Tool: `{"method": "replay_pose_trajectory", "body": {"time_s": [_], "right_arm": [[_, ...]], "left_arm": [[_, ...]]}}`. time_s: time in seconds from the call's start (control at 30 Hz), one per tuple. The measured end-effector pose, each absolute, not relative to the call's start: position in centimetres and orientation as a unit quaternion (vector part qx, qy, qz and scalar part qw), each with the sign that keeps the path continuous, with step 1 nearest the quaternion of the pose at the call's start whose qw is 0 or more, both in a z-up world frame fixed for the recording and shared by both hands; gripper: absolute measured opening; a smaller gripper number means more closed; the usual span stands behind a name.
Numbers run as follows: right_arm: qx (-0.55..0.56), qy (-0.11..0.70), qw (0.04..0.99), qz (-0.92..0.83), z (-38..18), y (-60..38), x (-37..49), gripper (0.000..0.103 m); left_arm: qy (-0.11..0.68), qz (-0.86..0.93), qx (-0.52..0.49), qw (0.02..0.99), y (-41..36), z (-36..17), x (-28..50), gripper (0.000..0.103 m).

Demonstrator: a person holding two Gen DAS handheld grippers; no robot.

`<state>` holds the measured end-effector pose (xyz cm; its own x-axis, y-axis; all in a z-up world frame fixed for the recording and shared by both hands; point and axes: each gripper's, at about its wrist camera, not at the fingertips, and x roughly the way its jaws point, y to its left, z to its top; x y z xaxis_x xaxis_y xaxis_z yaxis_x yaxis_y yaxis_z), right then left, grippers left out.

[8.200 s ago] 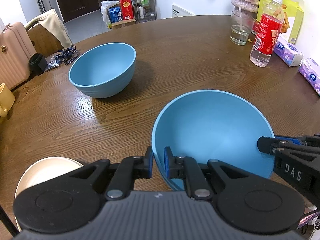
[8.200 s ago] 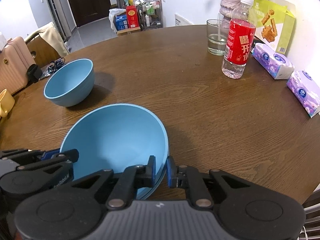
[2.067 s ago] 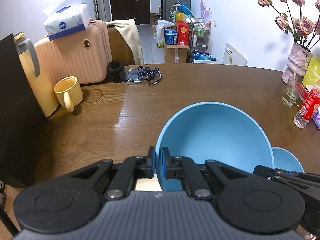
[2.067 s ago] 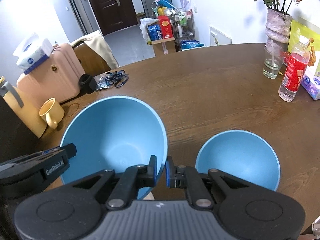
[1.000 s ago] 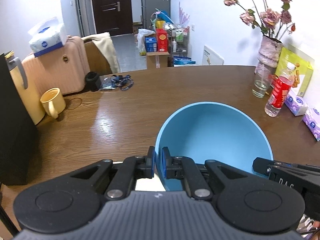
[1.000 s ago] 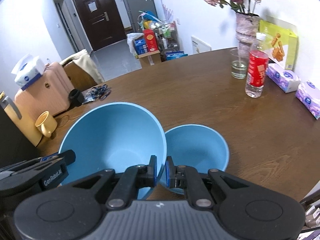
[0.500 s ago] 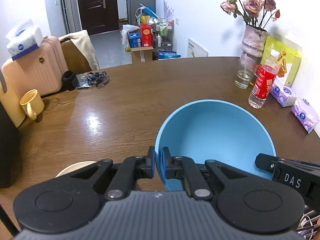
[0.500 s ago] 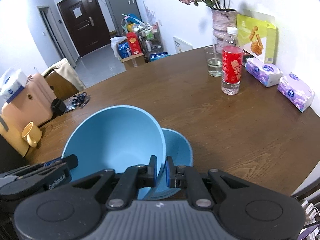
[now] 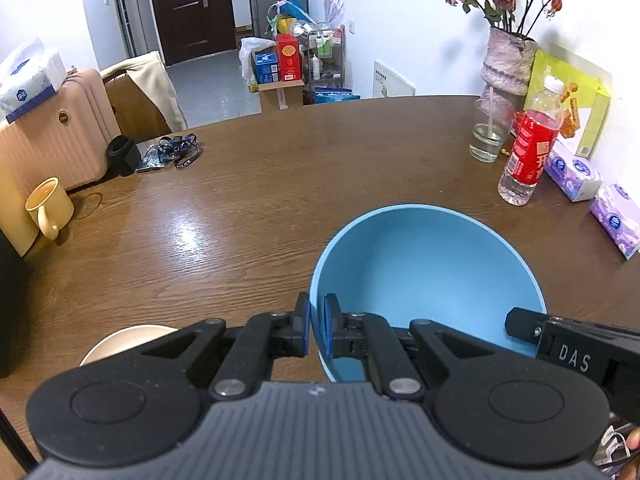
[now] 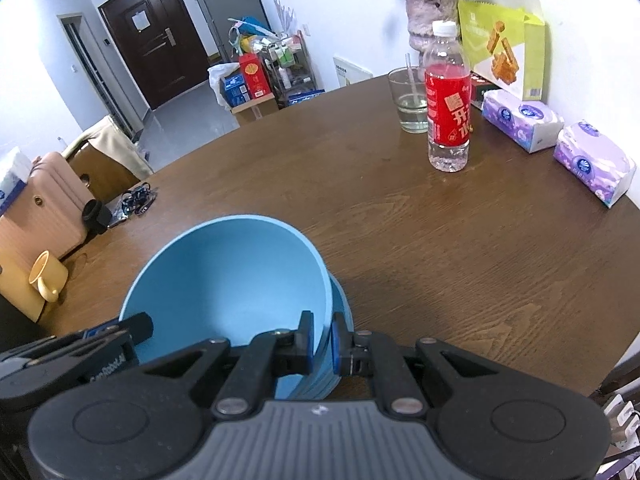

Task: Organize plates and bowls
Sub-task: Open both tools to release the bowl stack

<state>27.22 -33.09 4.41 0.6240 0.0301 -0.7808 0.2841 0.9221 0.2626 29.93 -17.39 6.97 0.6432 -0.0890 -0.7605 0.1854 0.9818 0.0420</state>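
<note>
Both grippers pinch opposite rims of the large blue bowl (image 9: 428,276): the left gripper (image 9: 316,330) at its 9 o'clock edge, the right gripper (image 10: 322,340) at 3 o'clock, jaws narrow; it sits over a second blue bowl (image 10: 342,312), cream plate (image 9: 124,340) at 8 o'clock

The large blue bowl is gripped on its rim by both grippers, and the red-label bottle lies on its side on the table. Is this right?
Not quite. The red-label bottle stands upright, as the right wrist view shows. The large blue bowl is indeed gripped on its rim by the left gripper and right gripper.
</note>
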Motion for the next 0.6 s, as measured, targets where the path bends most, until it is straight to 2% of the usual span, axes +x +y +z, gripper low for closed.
{"method": "replay_pose_trajectory", "body": {"time_s": [0.6], "right_arm": [[0.168,0.435,0.882,-0.063,1.4,-33.8,29.5,0.009]], "left_arm": [[0.441,-0.063,0.071,0.893,-18.7,3.1,32.2,0.008]]}}
